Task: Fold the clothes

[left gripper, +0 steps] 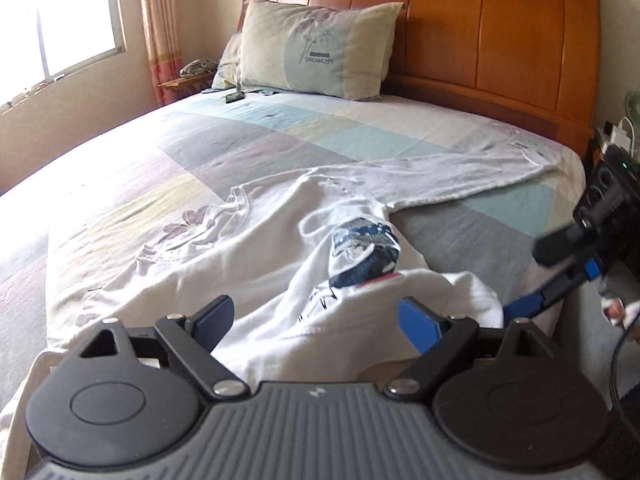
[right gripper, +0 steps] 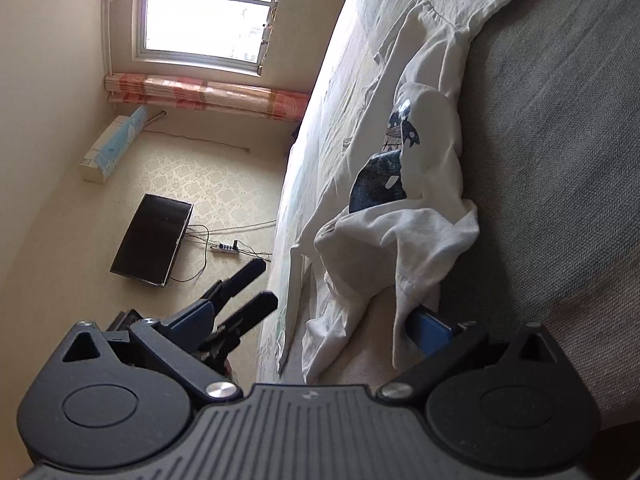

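Shirt (left gripper: 280, 248), white with a blue print, lies rumpled across the near half of a bed (left gripper: 248, 136), one long sleeve stretched toward the far right corner and the hem bunched at the near edge. It is neither flat nor folded. The left gripper (left gripper: 316, 320) hovers just over the hem with its jaws wide, cloth between the blue pads but not pinched. The right gripper (right gripper: 320, 320) comes in low from the bed's right side, also spread wide; one of its fingers (right gripper: 430, 330) is tucked under a drooping fold of the shirt, the other stands clear in the air.

Risks from here look plain enough. Closing on this bunched hem could trap several layers at once, so a pull would drag the whole heap instead of spreading it. The finger under the fold might snag and tug the shirt off the bed's edge, where it already hangs. With both tools so near one corner, they could also knock together. A pillow (left gripper: 316, 52) sits well clear at the headboard.
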`<action>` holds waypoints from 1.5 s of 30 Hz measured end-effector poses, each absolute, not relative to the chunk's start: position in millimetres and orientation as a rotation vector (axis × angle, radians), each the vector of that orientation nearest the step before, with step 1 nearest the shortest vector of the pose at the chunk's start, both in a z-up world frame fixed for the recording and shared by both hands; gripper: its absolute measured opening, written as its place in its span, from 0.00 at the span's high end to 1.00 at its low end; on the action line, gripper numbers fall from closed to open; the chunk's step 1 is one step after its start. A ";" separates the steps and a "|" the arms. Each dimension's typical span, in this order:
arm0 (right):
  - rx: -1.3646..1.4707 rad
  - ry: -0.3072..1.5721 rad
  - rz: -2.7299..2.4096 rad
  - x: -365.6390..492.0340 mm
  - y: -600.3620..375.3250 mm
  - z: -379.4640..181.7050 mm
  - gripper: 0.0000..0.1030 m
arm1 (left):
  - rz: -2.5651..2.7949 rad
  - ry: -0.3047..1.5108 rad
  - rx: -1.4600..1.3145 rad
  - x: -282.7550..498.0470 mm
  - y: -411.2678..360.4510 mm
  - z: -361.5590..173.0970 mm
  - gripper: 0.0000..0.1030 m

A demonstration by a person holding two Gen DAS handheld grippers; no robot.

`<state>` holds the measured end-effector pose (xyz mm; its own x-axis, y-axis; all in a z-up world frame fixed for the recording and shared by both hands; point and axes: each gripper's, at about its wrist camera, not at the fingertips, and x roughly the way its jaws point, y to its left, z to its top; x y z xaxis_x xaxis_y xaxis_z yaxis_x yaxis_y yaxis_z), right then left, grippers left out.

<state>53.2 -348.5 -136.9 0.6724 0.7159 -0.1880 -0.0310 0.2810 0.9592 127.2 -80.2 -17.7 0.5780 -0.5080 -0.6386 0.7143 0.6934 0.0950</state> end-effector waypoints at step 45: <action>1.057 0.634 0.313 -23.4 -408.2 -109.5 0.00 | -0.542 0.800 0.585 170.0 -159.9 -68.7 0.12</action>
<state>-23.4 -408.2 -109.5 0.7819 0.5275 -0.3323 0.0572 0.4700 0.8808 170.0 -159.9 -68.7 0.5809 -0.2239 -0.7826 0.6443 0.7141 0.2740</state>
